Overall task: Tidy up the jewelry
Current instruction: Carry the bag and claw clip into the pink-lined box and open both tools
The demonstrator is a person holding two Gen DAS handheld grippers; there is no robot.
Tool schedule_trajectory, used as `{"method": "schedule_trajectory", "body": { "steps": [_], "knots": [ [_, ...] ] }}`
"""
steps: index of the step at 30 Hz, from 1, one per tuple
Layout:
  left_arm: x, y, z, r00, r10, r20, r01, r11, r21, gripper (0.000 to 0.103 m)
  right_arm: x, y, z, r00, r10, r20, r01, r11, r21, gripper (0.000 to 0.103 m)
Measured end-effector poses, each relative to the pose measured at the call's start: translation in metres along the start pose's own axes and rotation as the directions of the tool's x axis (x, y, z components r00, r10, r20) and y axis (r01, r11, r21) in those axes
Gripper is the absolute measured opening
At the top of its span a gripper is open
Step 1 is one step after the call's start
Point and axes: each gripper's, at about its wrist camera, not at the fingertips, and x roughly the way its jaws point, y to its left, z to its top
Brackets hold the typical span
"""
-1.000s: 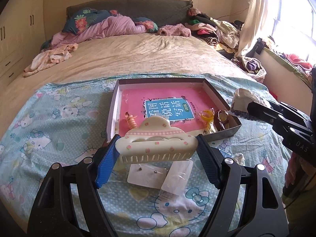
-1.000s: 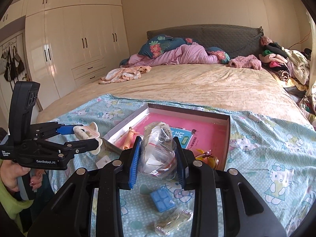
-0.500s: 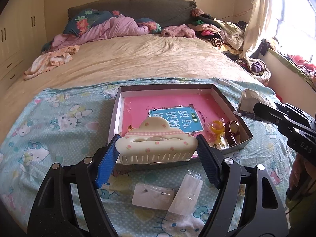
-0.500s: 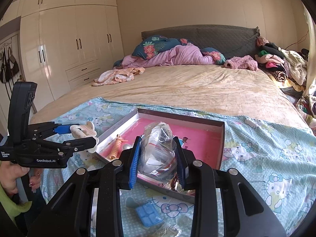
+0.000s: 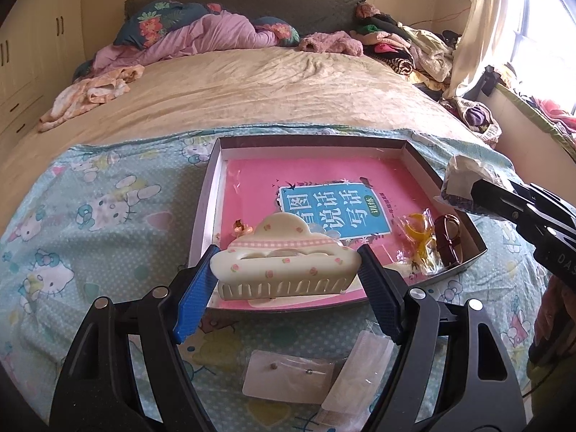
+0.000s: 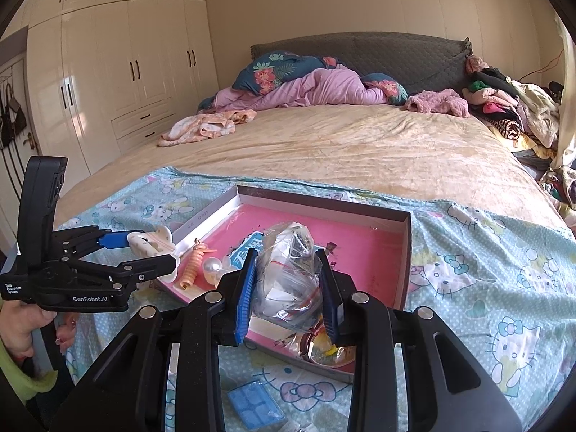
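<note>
My left gripper (image 5: 288, 273) is shut on a cream cloud-shaped hair claw (image 5: 286, 264) with pink dots, held over the near left edge of a shallow grey box (image 5: 207, 208) lined with a pink booklet. My right gripper (image 6: 288, 288) is shut on a crumpled clear plastic bag (image 6: 288, 280) of small items, held over the box's near right part (image 6: 405, 266). In the box lie a yellow ring piece (image 5: 417, 234), a brown hair clip (image 5: 448, 239), an orange spiral tie (image 6: 192, 270) and a pearl (image 6: 210, 266). The left gripper also shows in the right wrist view (image 6: 151, 252).
The box sits on a Hello Kitty cloth (image 5: 90, 216) spread over a beige bed. Small clear packets (image 5: 288, 378) and a blue tile piece (image 6: 255, 403) lie on the cloth in front of the box. Clothes pile up at the far right (image 5: 414, 50). Wardrobes (image 6: 108, 82) stand at the left.
Both grippers have moved forward over the box, each still holding its item. The hair claw and the bag now hang above the box's near edge.
</note>
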Motion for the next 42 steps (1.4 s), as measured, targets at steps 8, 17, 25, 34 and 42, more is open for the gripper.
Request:
{"method": "schedule_trajectory", "body": {
  "steps": [8, 17, 25, 34, 42],
  "knots": [
    [0.014, 0.005, -0.003, 1.0, 0.001, -0.027, -0.001, 1.0, -0.014, 0.068, 0.019, 0.001, 0.001, 0.999, 0.002, -0.033, -0.002, 1.0, -0.002, 0.03],
    [0.028, 0.009, -0.007, 0.999, -0.001, -0.051, 0.0, 1.0, -0.025, 0.068, 0.04, 0.001, -0.004, 0.997, 0.001, -0.076, -0.001, 1.0, 0.002, 0.03],
    [0.035, 0.009, -0.007, 0.998, -0.016, -0.056, 0.015, 0.999, -0.03, 0.068, 0.057, 0.002, -0.008, 0.993, -0.002, -0.115, 0.001, 1.0, -0.008, 0.03],
    [0.041, 0.01, -0.007, 0.998, -0.015, -0.063, 0.013, 0.999, -0.03, 0.069, 0.076, 0.011, -0.011, 0.987, 0.001, -0.164, -0.006, 1.0, -0.027, 0.03],
    [0.041, 0.011, -0.006, 0.998, -0.017, -0.055, 0.015, 0.999, -0.034, 0.069, 0.088, 0.017, -0.015, 0.98, 0.006, -0.198, -0.012, 0.999, -0.029, 0.03]
  ]
}}
